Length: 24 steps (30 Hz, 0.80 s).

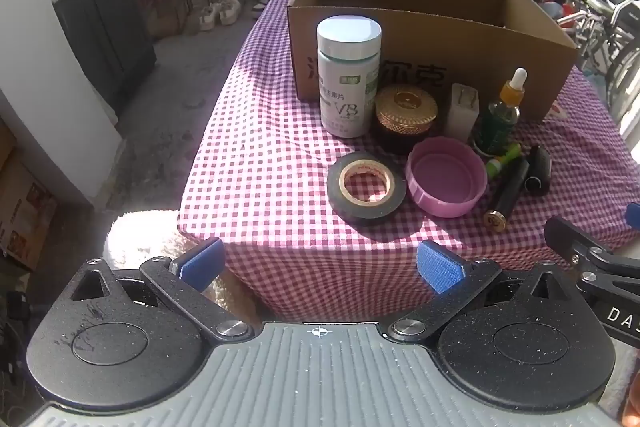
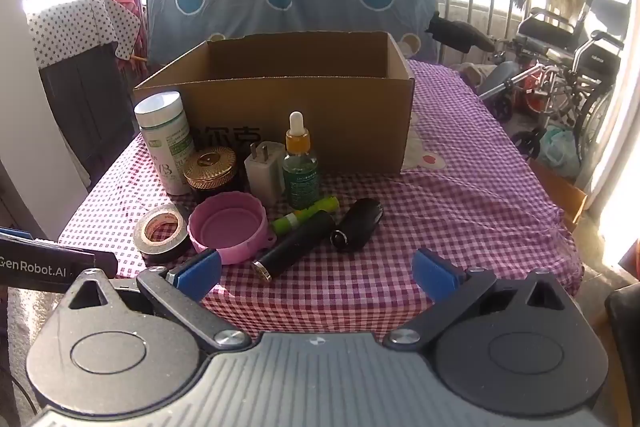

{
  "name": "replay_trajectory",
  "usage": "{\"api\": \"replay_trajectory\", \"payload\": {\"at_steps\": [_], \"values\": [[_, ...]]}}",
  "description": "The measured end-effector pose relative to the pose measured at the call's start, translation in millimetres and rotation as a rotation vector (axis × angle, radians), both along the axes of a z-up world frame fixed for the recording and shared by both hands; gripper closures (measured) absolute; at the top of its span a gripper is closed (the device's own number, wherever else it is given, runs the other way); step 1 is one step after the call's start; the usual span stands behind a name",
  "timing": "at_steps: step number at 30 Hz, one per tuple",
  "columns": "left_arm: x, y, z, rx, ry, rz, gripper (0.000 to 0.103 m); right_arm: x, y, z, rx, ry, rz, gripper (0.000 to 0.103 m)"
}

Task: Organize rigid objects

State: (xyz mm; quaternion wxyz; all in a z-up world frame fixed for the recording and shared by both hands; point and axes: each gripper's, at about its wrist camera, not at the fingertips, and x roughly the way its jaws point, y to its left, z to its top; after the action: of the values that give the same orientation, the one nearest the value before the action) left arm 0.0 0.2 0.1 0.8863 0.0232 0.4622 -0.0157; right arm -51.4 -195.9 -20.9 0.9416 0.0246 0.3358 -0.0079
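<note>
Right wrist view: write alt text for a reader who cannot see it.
An open cardboard box stands on a purple checked tablecloth, with small items clustered in front: a white bottle, a dropper bottle, a pink lid and a tape roll. The right gripper hovers open at the near edge.

Purple-and-white checked tablecloth (image 2: 460,227); brown cardboard box (image 2: 312,115); pink lid (image 2: 228,227); black tape roll (image 1: 366,185); gold-capped jar (image 1: 406,105); white bottle (image 1: 349,75); blue gripper pads (image 2: 434,273).

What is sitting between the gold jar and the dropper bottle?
A white plug stands between the gold jar and the dropper bottle, in front of the box. Both views show it.
</note>
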Motion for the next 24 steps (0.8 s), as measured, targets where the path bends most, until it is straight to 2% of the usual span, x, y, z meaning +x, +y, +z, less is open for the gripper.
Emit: {"api": "replay_trajectory", "payload": {"at_steps": [3, 7, 12, 24], "values": [[0.6, -0.6, -0.7, 0.009, 0.004, 0.0, 0.001, -1.0, 1.6, 1.1, -0.005, -0.009, 0.003, 0.0], [2.1, -0.4, -0.8, 0.018, 0.005, -0.004, 0.001, 0.0, -2.7, 2.4, 0.038, 0.005, -0.006, 0.0], [-3.9, -1.1, 0.2, 0.017, -0.019, -0.001, 0.001, -1.5, -4.4, 3.9, 0.037, 0.002, -0.006, 0.0], [-3.8, -1.3, -0.4, 0.023, -0.017, -0.003, 0.001, -1.8, -2.2, 3.3, 0.039, 0.005, 0.002, 0.0]]}}
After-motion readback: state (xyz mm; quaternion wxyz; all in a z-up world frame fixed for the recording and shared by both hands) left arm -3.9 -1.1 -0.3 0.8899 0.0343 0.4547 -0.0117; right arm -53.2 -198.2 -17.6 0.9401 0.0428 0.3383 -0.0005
